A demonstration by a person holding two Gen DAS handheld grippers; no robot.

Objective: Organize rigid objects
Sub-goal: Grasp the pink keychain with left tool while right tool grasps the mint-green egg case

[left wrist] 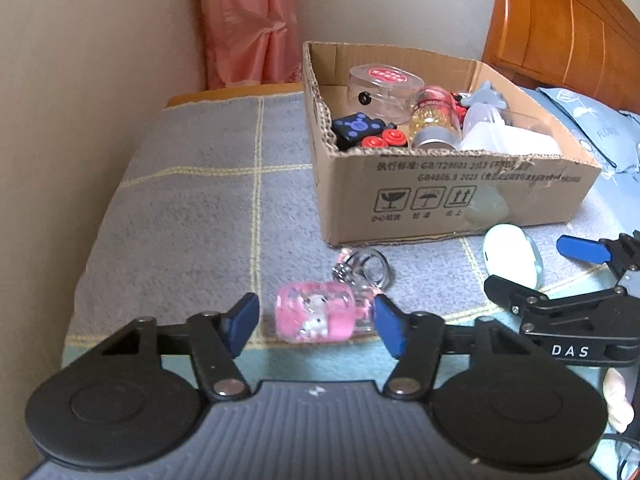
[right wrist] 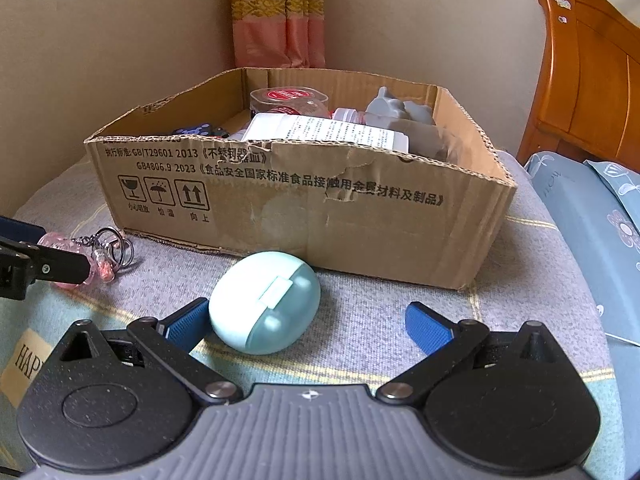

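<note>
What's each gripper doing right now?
Left gripper: open around the pink keychain charm, not gripping it.
Right gripper: open, mint earbud case between its jaws, not gripped.

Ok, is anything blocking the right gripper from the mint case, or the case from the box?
Nothing visible. The right gripper has the mint case between its open fingers on the blanket. The cardboard box sits directly behind it; only its near wall must be cleared.
</note>
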